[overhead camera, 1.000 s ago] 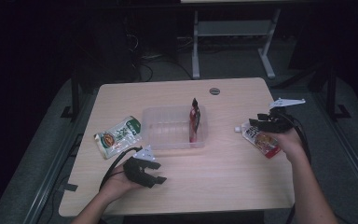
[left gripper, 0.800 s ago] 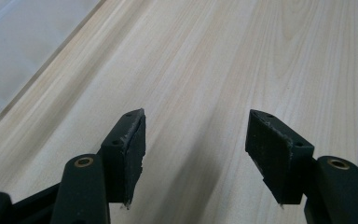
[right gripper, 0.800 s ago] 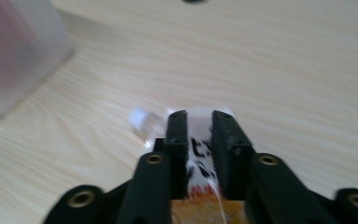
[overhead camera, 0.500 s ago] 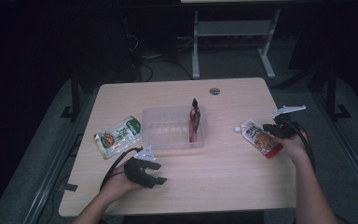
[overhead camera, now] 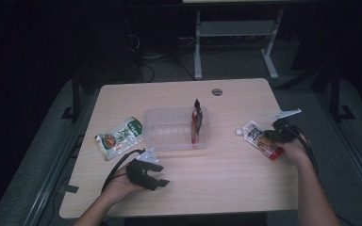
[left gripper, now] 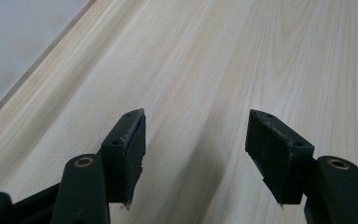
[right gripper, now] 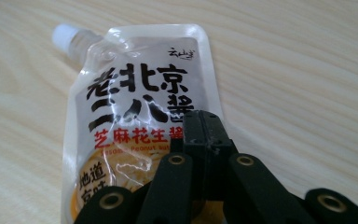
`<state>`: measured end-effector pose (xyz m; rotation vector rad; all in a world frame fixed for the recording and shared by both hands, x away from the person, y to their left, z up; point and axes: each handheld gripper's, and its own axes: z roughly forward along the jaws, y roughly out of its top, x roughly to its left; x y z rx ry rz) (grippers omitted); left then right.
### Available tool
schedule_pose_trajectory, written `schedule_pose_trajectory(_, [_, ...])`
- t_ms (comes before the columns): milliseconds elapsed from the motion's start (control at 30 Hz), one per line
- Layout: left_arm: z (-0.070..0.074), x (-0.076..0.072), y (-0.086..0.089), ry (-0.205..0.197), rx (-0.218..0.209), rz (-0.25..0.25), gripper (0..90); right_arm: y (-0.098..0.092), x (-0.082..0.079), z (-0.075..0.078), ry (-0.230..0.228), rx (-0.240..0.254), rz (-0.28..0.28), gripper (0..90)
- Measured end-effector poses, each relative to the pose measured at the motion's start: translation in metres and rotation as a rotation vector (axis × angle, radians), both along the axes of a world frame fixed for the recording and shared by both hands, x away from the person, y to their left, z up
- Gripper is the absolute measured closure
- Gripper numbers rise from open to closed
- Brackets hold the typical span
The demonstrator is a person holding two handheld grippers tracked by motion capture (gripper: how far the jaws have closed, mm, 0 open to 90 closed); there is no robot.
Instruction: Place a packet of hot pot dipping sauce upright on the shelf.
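The right gripper (right gripper: 204,126) has its fingers (right gripper: 193,133) clenched flat together, pad against pad; they have just been closing. They lie over the printed front of the spouted sauce pouch (right gripper: 135,107), but whether any film is pinched between them I cannot tell (the closed tips cover that spot). The pouch lies flat on the desk (right gripper: 307,70), its white cap pointing away from the gripper and its black and red lettering facing up. In the high view the right gripper (overhead camera: 267,137) sits on the pouch's (overhead camera: 254,134) near end, well to the right of the clear plastic container (overhead camera: 169,129), close to the desk's right edge.

The left gripper (left gripper: 196,144) has its fingers (left gripper: 133,140) released, standing well apart with only bare wood between them. In the high view that gripper (overhead camera: 158,181) rests in the person's left hand (overhead camera: 120,186) in front of the container, towards the desk's near edge, its cable looping off to the left.

Inside the container, against its right wall, a dark red packet (overhead camera: 196,120) stands upright. Left of the container, just beside it, a green and white snack bag (overhead camera: 119,137) lies flat on the desk (overhead camera: 226,174).
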<state>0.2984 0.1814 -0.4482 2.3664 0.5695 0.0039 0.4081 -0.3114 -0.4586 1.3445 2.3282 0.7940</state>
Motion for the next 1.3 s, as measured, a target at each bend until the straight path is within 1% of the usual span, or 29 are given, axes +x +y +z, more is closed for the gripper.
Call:
schedule_pose_trajectory(133, [0.000, 0.000, -0.001, -0.001, 0.000, -0.003, 37.7, 0.010, -0.001, 0.001, 0.021, 0.004, 0.051, 90.0])
schedule_pose_trajectory(200, [0.000, 0.000, -0.001, -0.003, 0.008, -0.011, 37.7, 0.015, -0.001, 0.002, 0.030, 0.002, 0.074, 90.0])
schedule_pose_trajectory(233, [0.000, 0.000, -0.002, -0.002, 0.003, -0.006, 37.7, 0.018, -0.002, 0.002, 0.036, 0.001, 0.084, 90.0])
schedule_pose_trajectory(400, [-0.001, 0.000, -0.002, 0.001, 0.005, -0.011, 37.7, 0.031, -0.003, 0.003, 0.046, 0.005, 0.146, 90.0])
schedule_pose_trajectory(433, [-0.001, -0.001, -0.002, 0.001, 0.005, -0.011, 37.7, 0.034, -0.003, 0.003, 0.042, -0.003, 0.161, 90.0])
schedule_pose_trajectory(533, [0.000, -0.001, -0.001, 0.000, 0.008, -0.014, 37.7, 0.043, -0.005, 0.004, 0.048, -0.001, 0.191, 90.0])
schedule_pose_trajectory(633, [0.000, -0.001, -0.001, -0.002, 0.001, -0.009, 37.7, 0.047, -0.008, 0.008, 0.043, -0.020, 0.205, 90.0])
schedule_pose_trajectory(733, [0.000, -0.001, -0.001, -0.005, -0.011, -0.005, 37.7, 0.046, -0.017, 0.015, 0.044, -0.029, 0.223, 90.0])
schedule_pose_trajectory(833, [0.000, -0.001, -0.001, -0.003, -0.007, -0.005, 37.7, 0.045, -0.025, 0.020, 0.046, -0.024, 0.241, 90.0])
schedule_pose_trajectory(867, [0.000, -0.001, -0.001, -0.004, -0.007, -0.004, 37.7, 0.045, -0.027, 0.020, 0.045, -0.031, 0.253, 90.0])
schedule_pose_trajectory(933, [0.000, -0.001, -0.002, -0.006, -0.005, -0.003, 37.7, 0.047, -0.030, 0.018, 0.050, -0.054, 0.263, 90.0])
schedule_pose_trajectory(1133, [0.000, -0.002, -0.002, -0.006, 0.001, -0.003, 37.7, 0.051, -0.026, 0.011, 0.081, -0.043, 0.270, 90.0])
schedule_pose_trajectory(1300, [-0.001, -0.001, -0.002, -0.003, 0.003, -0.008, 37.7, 0.057, -0.026, 0.006, 0.092, -0.062, 0.279, 90.0])
